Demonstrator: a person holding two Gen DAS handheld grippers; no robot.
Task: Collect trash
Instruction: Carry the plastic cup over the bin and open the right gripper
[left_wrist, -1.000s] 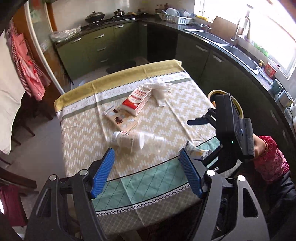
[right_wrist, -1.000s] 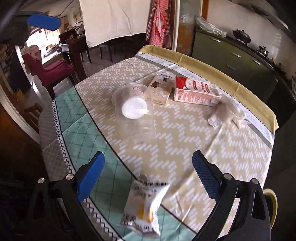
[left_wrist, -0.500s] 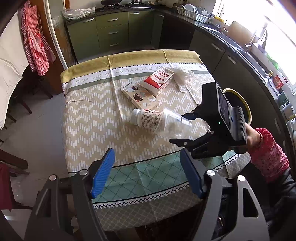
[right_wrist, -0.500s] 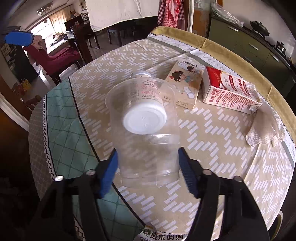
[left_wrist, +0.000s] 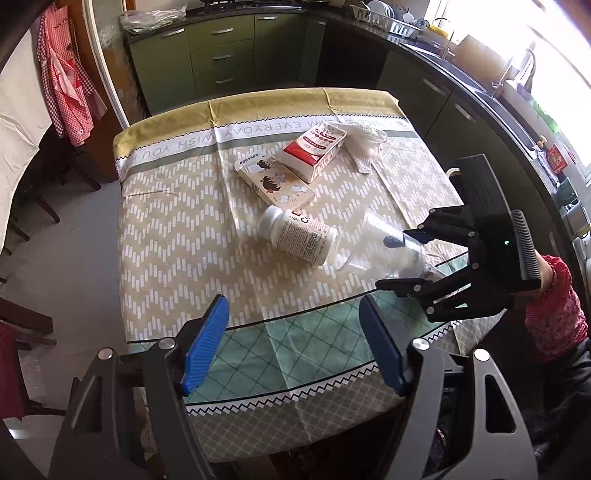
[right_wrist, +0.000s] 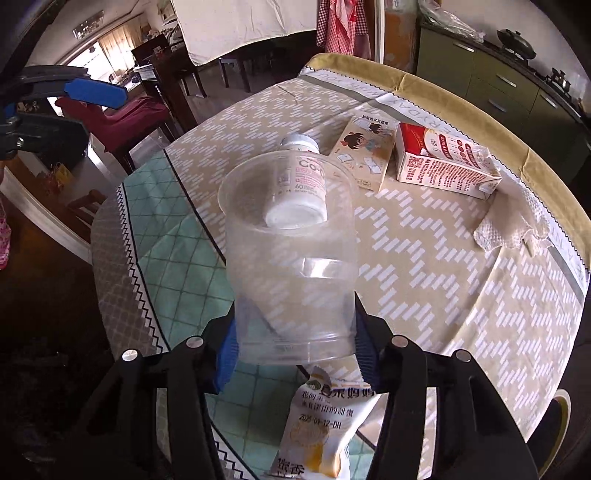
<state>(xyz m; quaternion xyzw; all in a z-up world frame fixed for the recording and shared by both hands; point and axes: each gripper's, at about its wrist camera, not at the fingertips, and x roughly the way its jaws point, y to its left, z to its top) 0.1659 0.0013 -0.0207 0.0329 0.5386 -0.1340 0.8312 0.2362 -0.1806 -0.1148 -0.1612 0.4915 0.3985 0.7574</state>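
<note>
My right gripper (right_wrist: 291, 350) is shut on the base of a clear plastic cup (right_wrist: 291, 258), lying on its side; it also shows in the left wrist view (left_wrist: 376, 247). A white pill bottle (left_wrist: 297, 240) lies with its bottom just inside the cup's mouth (right_wrist: 295, 184). A cartoon-print box (left_wrist: 275, 181), a red and white carton (left_wrist: 314, 151) and a crumpled white tissue (left_wrist: 364, 144) lie farther back. A snack wrapper (right_wrist: 325, 417) lies under my right gripper. My left gripper (left_wrist: 295, 347) is open and empty above the table's near edge.
The table (left_wrist: 177, 236) has a patterned cloth. Green kitchen cabinets (left_wrist: 221, 62) and a sink counter (left_wrist: 480, 88) lie beyond it. Dark chairs (right_wrist: 166, 96) stand on the far side in the right wrist view. A round bin rim (right_wrist: 565, 410) shows beside the table.
My right gripper moved in on the clear cup and closed on its base. My left gripper drew back and rose, its jaws staying open.
</note>
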